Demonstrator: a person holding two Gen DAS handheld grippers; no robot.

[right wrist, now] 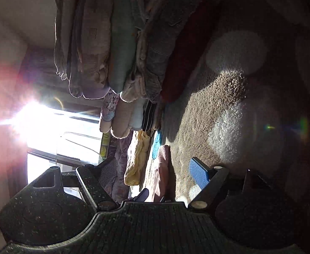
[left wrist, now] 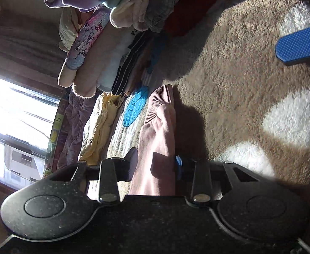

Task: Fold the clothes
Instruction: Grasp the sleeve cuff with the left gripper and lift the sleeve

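1. Left gripper (left wrist: 155,165): jaws closed tight on the pink garment (left wrist: 158,131); cloth bunched between them, only a sliver of blue pad visible beside the fabric.
2. Pink garment runs forward from the left jaws, ribbed cuff or hem (left wrist: 161,97) at the far end, lying on the shaggy rug (left wrist: 229,67). It casts a dark shadow on the rug just beside it.
3. Right gripper (right wrist: 155,175): jaws spread wide, nothing between them. One blue textured pad (right wrist: 198,174) is clear in its own view; the other finger is in shadow.
4. Right gripper's blue finger (left wrist: 301,44) also shows at the right edge of the left wrist view, above the rug, well apart from the pink garment.
5. Rug is brown with white patches (left wrist: 290,118), part sunlit, part in shadow.
6. Stack of folded clothes (left wrist: 116,10) sits beyond the pink garment: lilac, teal, cream, grey, floral and striped pieces, a dark red item at the rug side.
7. Yellow garment (left wrist: 101,127) and purple garment (left wrist: 76,124) lie loose near the stack, beside a blue patch (left wrist: 134,108) on a striped cloth.
8. Bright window (right wrist: 49,131) behind, strong glare in the right wrist view.
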